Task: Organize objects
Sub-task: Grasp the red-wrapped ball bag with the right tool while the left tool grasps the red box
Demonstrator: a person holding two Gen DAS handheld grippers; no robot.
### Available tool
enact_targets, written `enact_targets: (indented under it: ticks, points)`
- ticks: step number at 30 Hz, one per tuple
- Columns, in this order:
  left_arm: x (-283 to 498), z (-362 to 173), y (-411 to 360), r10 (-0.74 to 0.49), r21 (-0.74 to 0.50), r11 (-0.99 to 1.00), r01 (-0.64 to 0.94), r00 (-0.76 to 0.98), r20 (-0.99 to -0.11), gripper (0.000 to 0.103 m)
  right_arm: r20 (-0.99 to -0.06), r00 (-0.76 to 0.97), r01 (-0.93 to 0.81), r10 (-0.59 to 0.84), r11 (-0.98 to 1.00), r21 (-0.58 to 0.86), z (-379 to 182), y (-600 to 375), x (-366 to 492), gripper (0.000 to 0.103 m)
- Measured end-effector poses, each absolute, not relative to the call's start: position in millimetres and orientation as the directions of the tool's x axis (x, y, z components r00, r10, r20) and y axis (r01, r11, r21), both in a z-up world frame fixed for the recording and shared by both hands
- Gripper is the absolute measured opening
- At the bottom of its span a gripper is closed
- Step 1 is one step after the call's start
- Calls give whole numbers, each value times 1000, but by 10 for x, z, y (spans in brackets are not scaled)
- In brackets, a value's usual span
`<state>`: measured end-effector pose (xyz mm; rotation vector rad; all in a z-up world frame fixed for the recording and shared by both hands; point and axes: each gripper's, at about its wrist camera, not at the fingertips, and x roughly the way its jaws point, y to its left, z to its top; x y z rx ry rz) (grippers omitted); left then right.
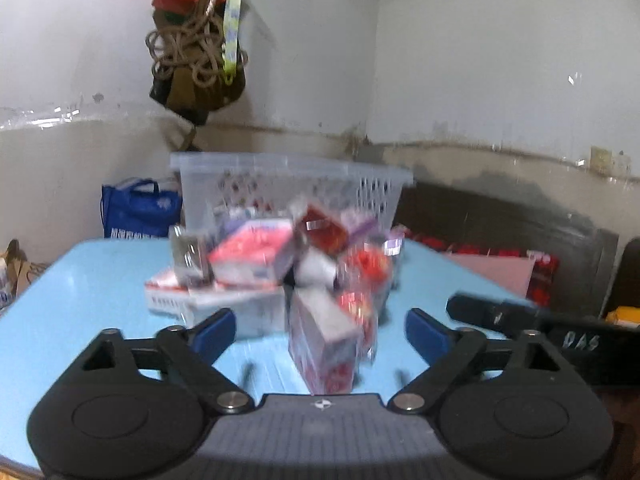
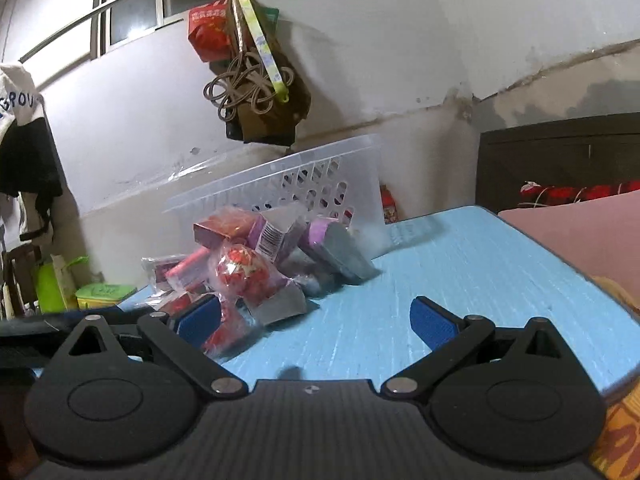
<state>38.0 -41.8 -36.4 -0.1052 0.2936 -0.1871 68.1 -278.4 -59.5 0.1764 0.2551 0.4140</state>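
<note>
A pile of small boxes and clear-wrapped red packets (image 1: 280, 256) lies on the light blue table (image 1: 100, 280), blurred in the left wrist view. Behind the pile stands a clear plastic basket (image 1: 288, 184) with perforated walls. My left gripper (image 1: 320, 330) is open, and an upright white and purple box (image 1: 324, 344) stands between its blue pads without touching them. In the right wrist view the pile (image 2: 256, 260) lies ahead to the left, in front of the basket (image 2: 304, 176). My right gripper (image 2: 316, 318) is open over bare table, its left finger (image 2: 200, 318) beside a red packet (image 2: 240, 268).
Bags and coiled rope (image 1: 196, 52) hang on the wall above the basket. A blue bag (image 1: 136, 208) sits behind the table's left side. A bed with a pink sheet (image 2: 580, 232) and a dark headboard (image 2: 560, 160) lies to the right. A green container (image 2: 104, 294) stands at the left.
</note>
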Motion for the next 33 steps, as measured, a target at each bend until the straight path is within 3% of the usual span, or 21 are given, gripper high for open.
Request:
enact_targets:
  ticks: [2,4,5,6,13,17,24,25,27,28,33]
  points:
    - [384,-402,-431,-189,-123,979,160,944,-272,83,-207,890,-375,407,910,179,-587,-2698,684,98]
    - [412,-429,-428,-168,-96,984,147,947,-274,59,-210,891,-378,402,914,147,-592,-2624,688,96]
    - [420,-448,-400,-169,-95,984,147,945,-280,41,-214,886,-388,412,910,144,-610,-2594,674,93]
    - [421,-457,-377,-166,-97,985,143,943,-288,37,-215,883,-394,417,908,143,-630,-2567,661,92]
    - [330,-529,-91,-79,-68,996,62,958,-277,38,-260,832,-478,490,871,110,-733,-2183,663,86]
    - [320,-539,9,-67,-55,997,54,961,-270,56,-278,818,-502,504,861,85,-718,-1974,751,81]
    - [350,-522,132,-107,-94,992,86,961,-254,61,-305,815,-490,493,867,92,-623,-1917,845,78]
    - [365,-531,153,-122,-102,990,99,959,-254,62,-317,810,-493,493,866,87,-625,-1901,873,76]
    - [408,-542,199,-177,-135,980,145,948,-263,67,-342,795,-504,501,859,88,-640,-1881,927,57]
    - [418,-550,206,-193,-142,977,160,945,-263,67,-352,787,-510,507,855,93,-650,-1880,944,53]
    - [480,-555,136,-212,-125,975,183,937,-277,67,-336,779,-530,529,842,95,-664,-1986,823,50]
